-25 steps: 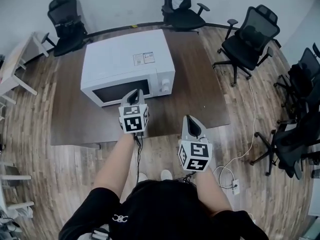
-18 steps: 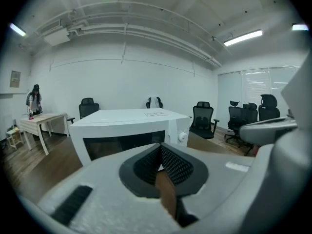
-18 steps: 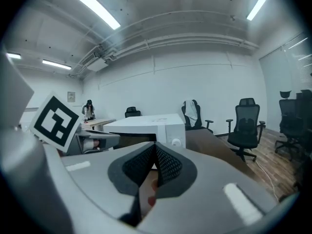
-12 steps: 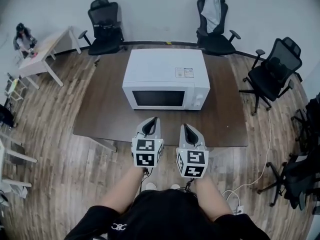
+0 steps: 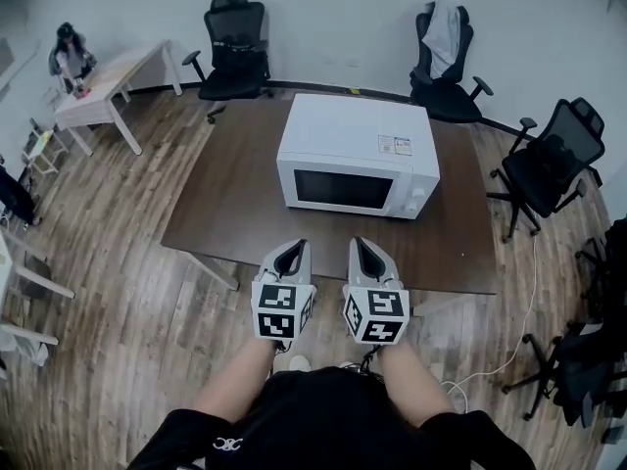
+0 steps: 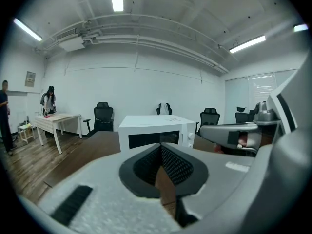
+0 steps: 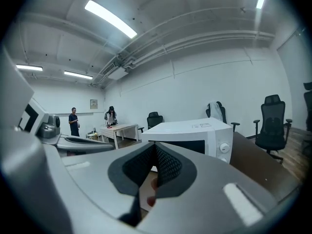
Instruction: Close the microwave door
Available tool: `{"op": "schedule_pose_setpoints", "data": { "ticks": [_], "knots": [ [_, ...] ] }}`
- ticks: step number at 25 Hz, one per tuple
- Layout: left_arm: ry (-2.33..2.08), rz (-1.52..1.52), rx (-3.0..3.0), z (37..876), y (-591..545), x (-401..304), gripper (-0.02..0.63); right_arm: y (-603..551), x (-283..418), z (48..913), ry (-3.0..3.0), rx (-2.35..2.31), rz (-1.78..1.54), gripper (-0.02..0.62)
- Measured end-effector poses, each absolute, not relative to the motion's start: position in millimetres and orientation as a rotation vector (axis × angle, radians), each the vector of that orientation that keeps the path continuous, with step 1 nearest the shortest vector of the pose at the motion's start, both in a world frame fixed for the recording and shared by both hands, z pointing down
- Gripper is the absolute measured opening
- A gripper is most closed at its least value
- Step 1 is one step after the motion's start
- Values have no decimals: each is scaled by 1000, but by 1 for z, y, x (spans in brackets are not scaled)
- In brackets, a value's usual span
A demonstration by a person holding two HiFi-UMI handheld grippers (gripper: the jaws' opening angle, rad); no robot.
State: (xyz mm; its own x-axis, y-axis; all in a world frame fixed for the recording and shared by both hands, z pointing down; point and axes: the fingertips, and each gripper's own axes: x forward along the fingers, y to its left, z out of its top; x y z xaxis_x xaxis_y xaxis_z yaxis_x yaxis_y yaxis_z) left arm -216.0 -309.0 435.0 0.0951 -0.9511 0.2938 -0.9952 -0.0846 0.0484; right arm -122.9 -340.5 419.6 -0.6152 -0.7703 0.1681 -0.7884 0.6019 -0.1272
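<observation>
White microwave [image 5: 358, 155]: toward the table's [image 5: 225, 225] far edge, door [image 5: 345, 190] flush, apparently closed already.
Left gripper [image 5: 293, 253]: jaws together, empty, over the near edge, well apart from the door.
Right gripper [image 5: 361, 251]: pinched together too, empty, alongside; likely nothing left to push.

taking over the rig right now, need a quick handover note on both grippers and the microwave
Left gripper: jaws together, nothing between them, held in front of the person, well clear of the microwave.
Right gripper: jaws together, empty, side by side with the left one.
Microwave: stands on the brown table, front toward the person. Its door sits flush with the front, shut.
Done: the door looks closed.
Left: nothing apparent, and neither gripper touches anything.
</observation>
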Motion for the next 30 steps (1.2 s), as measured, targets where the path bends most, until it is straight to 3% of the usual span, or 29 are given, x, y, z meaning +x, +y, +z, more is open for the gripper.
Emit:
{"op": "schedule_pose_setpoints", "data": {
  "ticks": [30],
  "knots": [
    [-1871,257,2206,433,-317,-217,8,-342,-128,421,-2655,1406,269,6]
  ]
}}
